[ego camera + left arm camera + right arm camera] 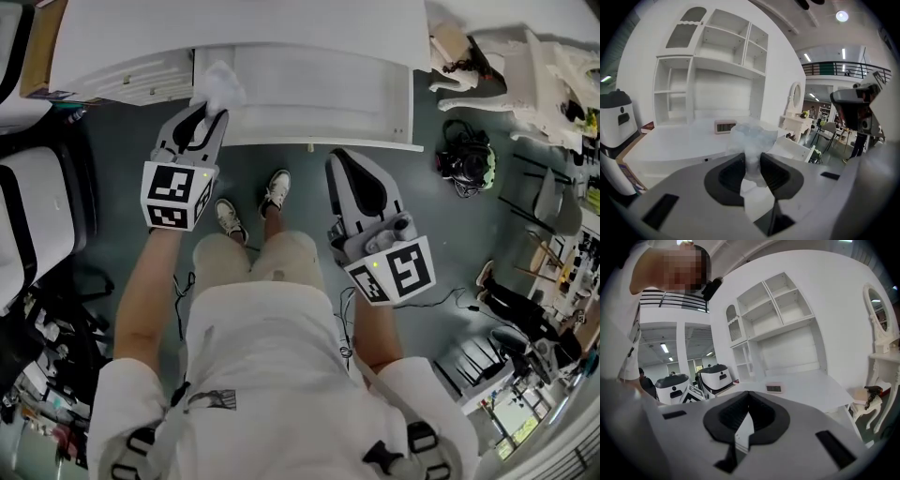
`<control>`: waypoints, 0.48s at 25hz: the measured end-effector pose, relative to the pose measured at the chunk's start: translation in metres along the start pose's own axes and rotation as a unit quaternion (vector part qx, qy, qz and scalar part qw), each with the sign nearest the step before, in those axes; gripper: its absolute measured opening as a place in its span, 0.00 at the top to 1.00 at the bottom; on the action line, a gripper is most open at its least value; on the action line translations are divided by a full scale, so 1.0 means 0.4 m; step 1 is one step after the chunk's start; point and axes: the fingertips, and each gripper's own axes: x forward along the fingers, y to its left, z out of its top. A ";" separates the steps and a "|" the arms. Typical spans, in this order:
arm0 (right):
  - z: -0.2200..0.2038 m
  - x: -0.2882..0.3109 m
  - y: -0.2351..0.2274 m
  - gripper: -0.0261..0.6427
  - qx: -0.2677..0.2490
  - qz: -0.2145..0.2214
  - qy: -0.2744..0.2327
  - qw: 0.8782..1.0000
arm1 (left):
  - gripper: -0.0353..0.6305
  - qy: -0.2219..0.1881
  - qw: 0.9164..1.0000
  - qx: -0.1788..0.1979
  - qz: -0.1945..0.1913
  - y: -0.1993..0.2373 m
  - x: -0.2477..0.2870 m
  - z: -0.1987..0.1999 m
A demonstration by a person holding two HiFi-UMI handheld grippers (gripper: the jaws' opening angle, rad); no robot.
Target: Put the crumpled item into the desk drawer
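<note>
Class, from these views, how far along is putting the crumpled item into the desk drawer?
Done: the crumpled item is picked up, clamped in the left tongs. In hand: it is held in front of the white desk. Left: the drawer front looks shut, so opening it, perhaps with the shut, empty right tongs, and dropping it in.

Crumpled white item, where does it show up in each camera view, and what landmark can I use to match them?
Head view: upper left, the crumpled item sticks out of the left tongs at the desk's front edge.
Left gripper view: centre, the crumpled item is pinched between the tongs.
Right gripper view: not in it.
Shared landmark: the white desk, which lies ahead of the tongs in both gripper views.
</note>
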 end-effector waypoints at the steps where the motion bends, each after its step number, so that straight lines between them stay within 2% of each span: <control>1: -0.014 0.006 0.006 0.95 0.001 0.000 0.003 1.000 | 0.79 0.006 1.000 0.000 -0.003 0.000 0.013 -0.021; 7: -0.105 0.050 0.018 0.95 0.007 0.003 0.028 1.000 | 0.79 0.027 0.999 0.012 -0.019 0.011 0.098 -0.118; 12: -0.170 0.081 0.014 0.95 0.010 0.004 0.051 0.999 | 0.79 0.040 0.999 0.019 -0.022 0.029 0.179 -0.158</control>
